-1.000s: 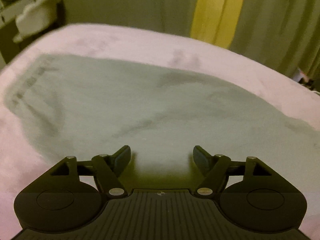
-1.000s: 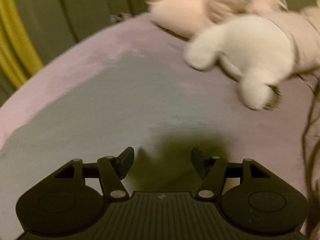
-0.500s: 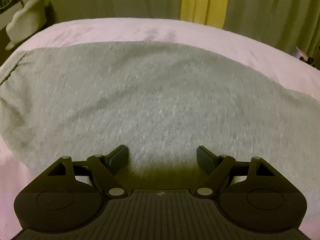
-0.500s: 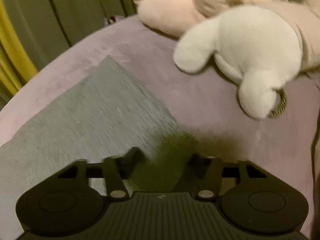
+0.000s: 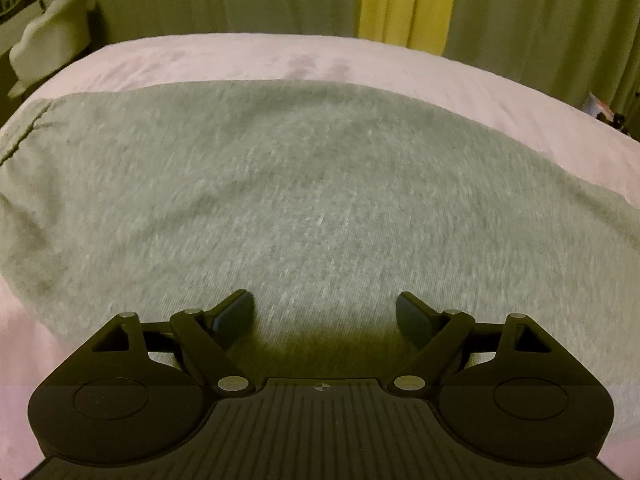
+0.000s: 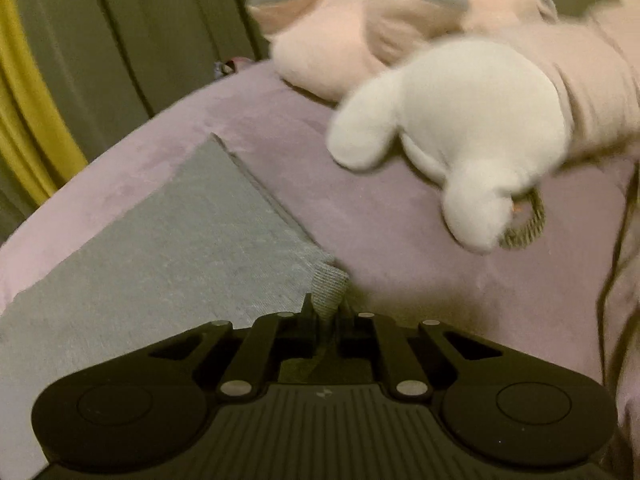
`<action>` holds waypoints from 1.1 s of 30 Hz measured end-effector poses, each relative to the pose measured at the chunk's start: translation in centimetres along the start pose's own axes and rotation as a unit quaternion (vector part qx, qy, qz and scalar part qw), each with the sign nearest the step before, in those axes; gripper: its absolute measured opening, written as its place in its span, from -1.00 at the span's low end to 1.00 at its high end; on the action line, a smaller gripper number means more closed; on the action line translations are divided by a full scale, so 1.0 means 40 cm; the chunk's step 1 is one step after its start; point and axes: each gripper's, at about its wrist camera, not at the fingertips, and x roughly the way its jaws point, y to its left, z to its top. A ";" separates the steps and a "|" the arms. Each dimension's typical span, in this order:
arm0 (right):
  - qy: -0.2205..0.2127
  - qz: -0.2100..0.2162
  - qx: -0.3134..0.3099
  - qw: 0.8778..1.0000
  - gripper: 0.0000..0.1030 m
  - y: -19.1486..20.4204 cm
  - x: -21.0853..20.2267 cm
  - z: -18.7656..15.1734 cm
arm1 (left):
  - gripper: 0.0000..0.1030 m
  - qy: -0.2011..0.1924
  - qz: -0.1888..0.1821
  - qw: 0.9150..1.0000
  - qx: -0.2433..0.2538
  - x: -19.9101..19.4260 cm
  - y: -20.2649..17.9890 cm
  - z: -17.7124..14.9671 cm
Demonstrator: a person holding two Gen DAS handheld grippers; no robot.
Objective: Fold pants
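Right gripper [image 6: 326,312] — pants [image 6: 168,248] corner pinched

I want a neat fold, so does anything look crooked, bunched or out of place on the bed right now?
Little stands out. The grey pants lie mostly flat on the pink bedcover; only the corner pinched in the shut right gripper is bunched. The white plush toy lies close beside that corner.

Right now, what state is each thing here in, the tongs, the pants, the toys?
Left tongs: open, over the pants, gripping nothing.
Right tongs: just closed, shut on the pants' corner.
Pants: grey, spread flat on the bed; one corner pinched and lifted.
White plush: lying on the bed, untouched.
Pink plush: lying behind it.
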 end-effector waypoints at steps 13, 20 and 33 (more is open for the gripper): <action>0.058 0.078 0.159 0.983 0.24 -0.180 0.032 -0.001 | 0.80 0.002 0.001 1.000 0.008 0.006 -0.008 -0.001; 0.093 0.109 0.184 0.972 0.52 -0.134 0.064 -0.003 | 0.82 0.004 0.002 1.000 0.008 0.007 -0.012 -0.001; 0.081 0.165 0.235 0.955 -0.34 -0.086 0.105 -0.020 | 0.82 0.007 -0.005 1.000 -0.005 -0.003 0.008 -0.007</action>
